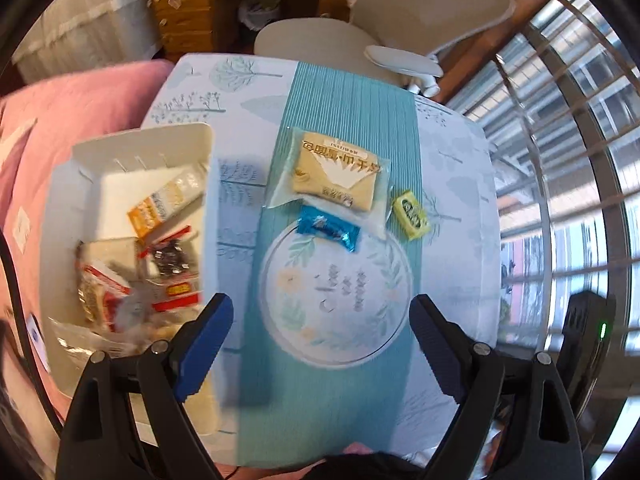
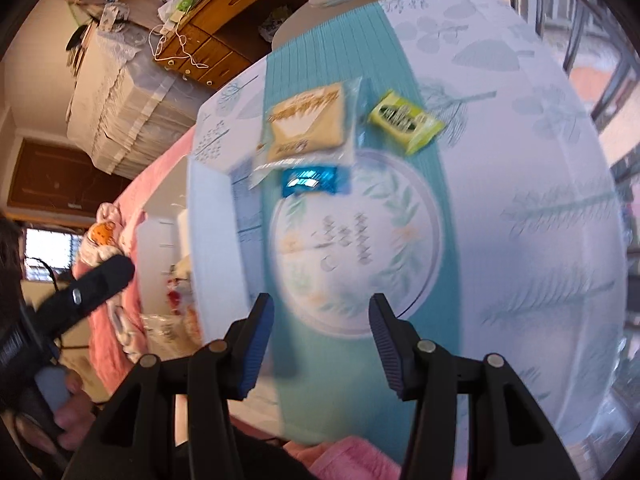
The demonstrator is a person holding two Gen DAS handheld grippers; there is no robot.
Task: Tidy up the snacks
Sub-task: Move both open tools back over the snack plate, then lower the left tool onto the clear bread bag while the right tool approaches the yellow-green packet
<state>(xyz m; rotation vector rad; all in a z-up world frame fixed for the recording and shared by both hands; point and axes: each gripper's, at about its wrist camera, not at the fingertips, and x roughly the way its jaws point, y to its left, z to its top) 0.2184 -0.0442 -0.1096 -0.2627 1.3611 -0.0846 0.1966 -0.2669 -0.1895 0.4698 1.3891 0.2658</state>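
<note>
Snacks left on table [image 1: 460,184]: tan pack [image 1: 340,174], blue candy [image 1: 329,232], yellow bar [image 1: 411,214]. Left tool [image 1: 322,314] wide, right tool [image 2: 322,322] half-open, both empty. Risk: overlapping pack gets dragged; crowded box [image 1: 192,136] spills.

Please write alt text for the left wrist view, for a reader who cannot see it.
The open, empty left gripper hangs over a table runner where a beige packet, a blue candy and a yellow-green candy lie. A white box of snacks stands at left.

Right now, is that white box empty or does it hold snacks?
Partly filled: the white box holds several snack packets, with bare floor at its far end.
</note>
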